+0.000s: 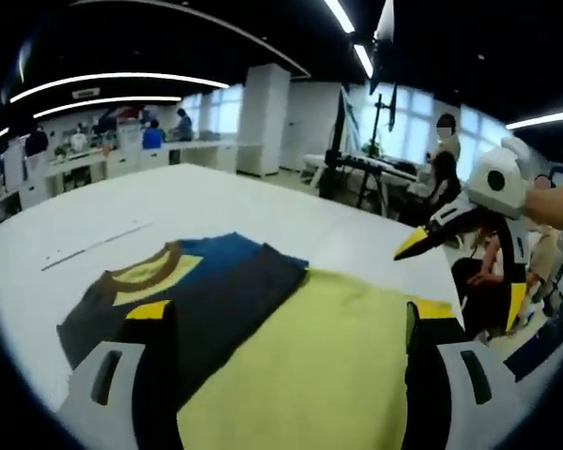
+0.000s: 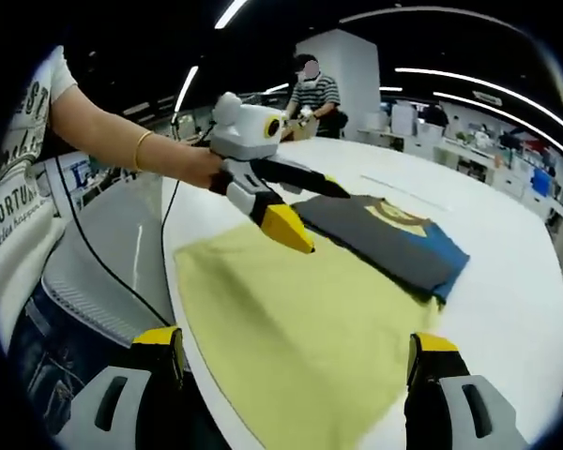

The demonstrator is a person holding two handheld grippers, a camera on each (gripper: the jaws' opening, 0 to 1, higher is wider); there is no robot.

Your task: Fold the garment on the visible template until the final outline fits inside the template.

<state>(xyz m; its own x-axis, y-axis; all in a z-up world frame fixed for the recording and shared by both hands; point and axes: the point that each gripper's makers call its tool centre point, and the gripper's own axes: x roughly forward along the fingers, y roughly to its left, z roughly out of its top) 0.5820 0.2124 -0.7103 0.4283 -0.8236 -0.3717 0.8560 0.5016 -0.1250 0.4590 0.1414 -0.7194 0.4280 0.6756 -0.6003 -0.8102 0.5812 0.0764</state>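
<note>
A dark grey and blue T-shirt (image 1: 206,286) (image 2: 394,234) with a brown neckline and a yellow patch lies flat on the white table (image 1: 169,202). Its near edge overlaps the far end of a pale yellow template sheet (image 1: 328,366) (image 2: 291,328). My left gripper (image 1: 289,314) stands open low over the sheet and the shirt's edge, with nothing between its jaws. In the right gripper view a hand holds the left gripper (image 2: 328,221) open above the shirt's near corner. My right gripper (image 2: 296,342) is open over the sheet's near end, and the right gripper (image 1: 455,291) hangs past the table's right edge.
The table's edge (image 2: 169,272) runs close by the yellow sheet, with a person's body and a cable (image 2: 94,253) beside it. A thin line (image 1: 94,246) marks the table beyond the shirt. People sit and stand at desks (image 1: 122,159) behind.
</note>
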